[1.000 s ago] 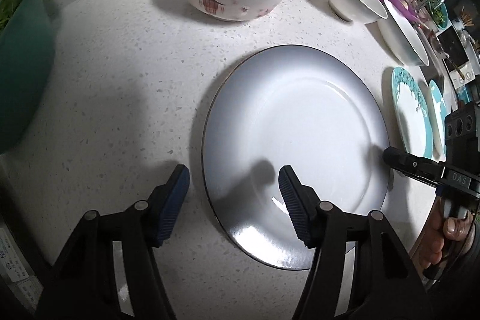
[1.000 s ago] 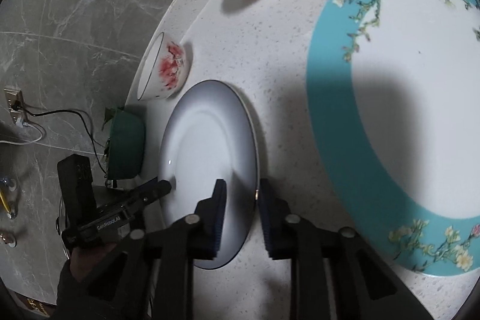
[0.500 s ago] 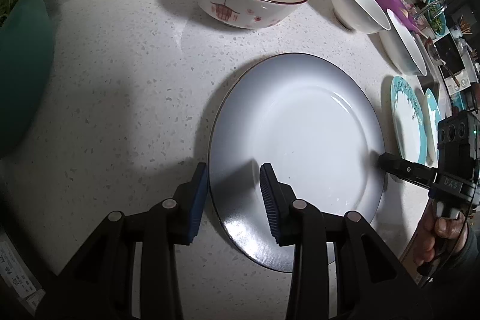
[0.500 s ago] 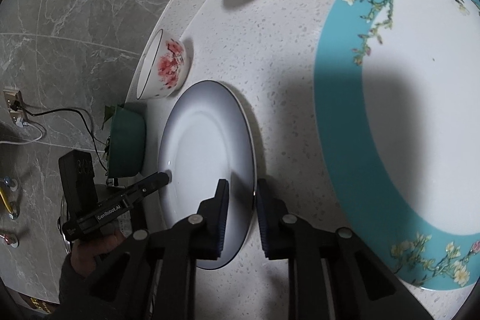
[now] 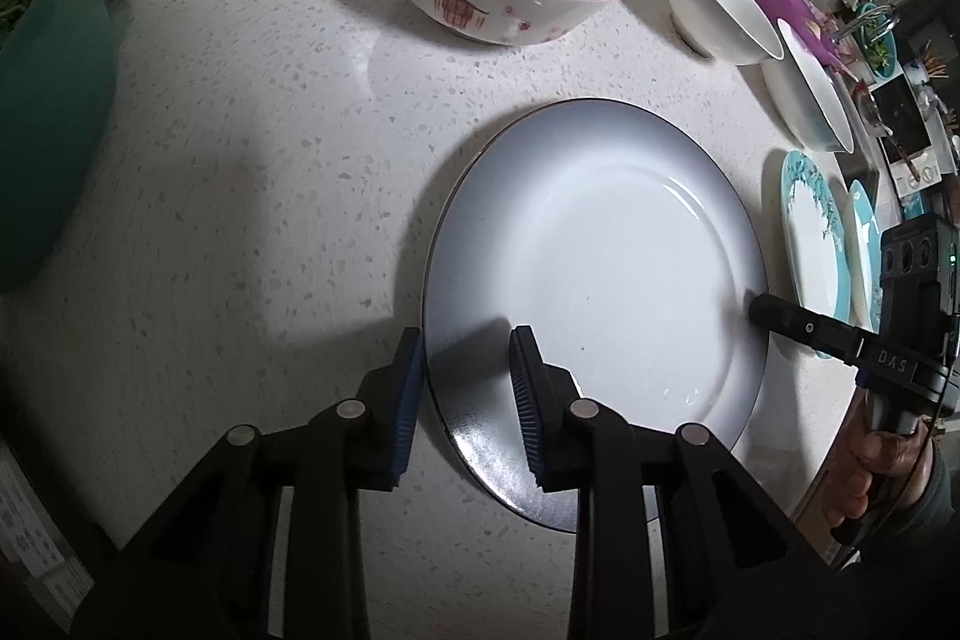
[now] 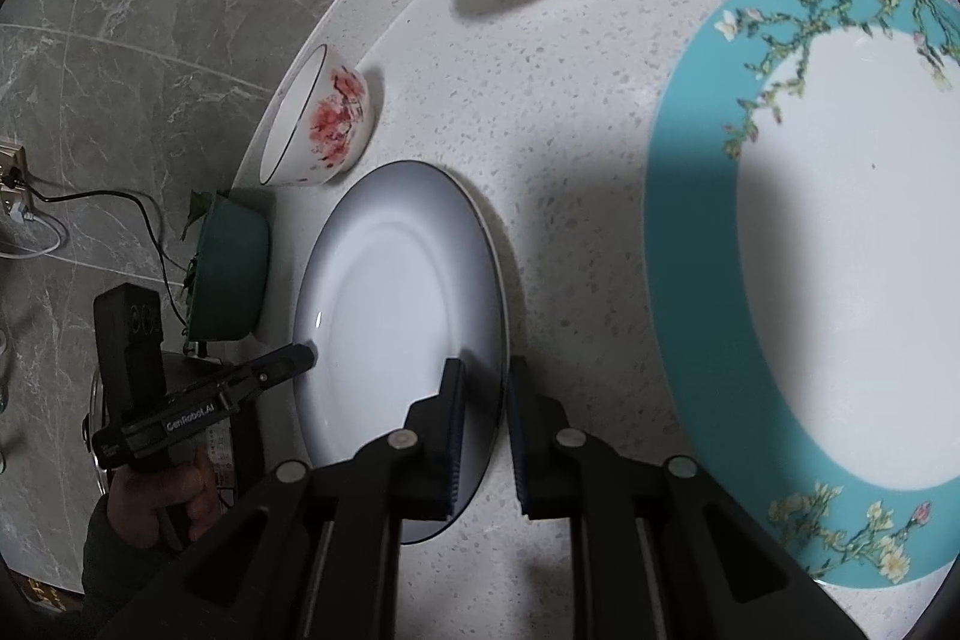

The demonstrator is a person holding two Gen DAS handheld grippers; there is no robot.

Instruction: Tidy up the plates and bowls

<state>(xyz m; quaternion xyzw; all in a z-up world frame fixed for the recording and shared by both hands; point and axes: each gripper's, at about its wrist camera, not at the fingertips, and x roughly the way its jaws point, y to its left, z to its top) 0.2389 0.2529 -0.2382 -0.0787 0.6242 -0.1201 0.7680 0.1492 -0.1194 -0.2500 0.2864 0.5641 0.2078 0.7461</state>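
Both grippers are closing on opposite rims of the grey plate lying flat on the counter, left gripper and right gripper each straddling its edge, so next likely comes an even two-handed lift toward the teal plate.

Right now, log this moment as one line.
left gripper: closing on grey plate rim | right gripper: closing on opposite rim | plate on counter

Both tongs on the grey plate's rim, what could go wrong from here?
1. Both tongs, left tongs and right tongs, are closing on the thin rim of the grey plate; the glossy glaze may slip.
2. Uneven lifting may tilt it.
3. The teal-rimmed plate sits close by; swinging risks a knock.
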